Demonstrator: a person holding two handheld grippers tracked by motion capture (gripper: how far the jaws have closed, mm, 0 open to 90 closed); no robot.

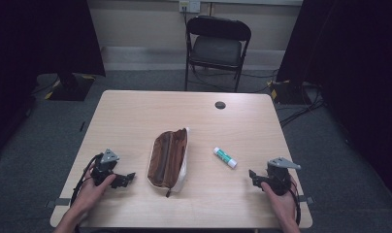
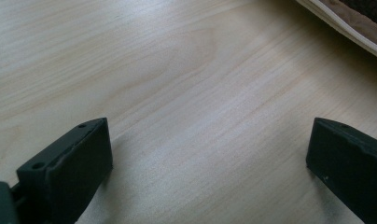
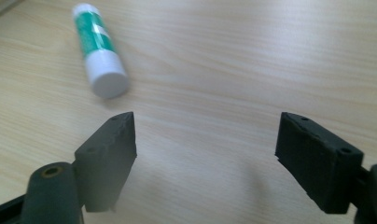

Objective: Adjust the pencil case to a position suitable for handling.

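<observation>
A glue stick (image 1: 225, 158), judged light, rigid and smooth, is seen right of centre beside an unzipped pencil case (image 1: 168, 158); it is best gripped across its barrel. Both the left gripper (image 1: 124, 180) and right gripper (image 1: 254, 177) are held wide, with nothing between the 2 jaws of each

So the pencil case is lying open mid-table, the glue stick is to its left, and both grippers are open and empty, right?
Not quite: the glue stick lies to the right of the pencil case, on the right gripper side, as the high view shows. The rest holds: the case lies open mid-table, and both the left gripper and the right one are open and empty.
</observation>
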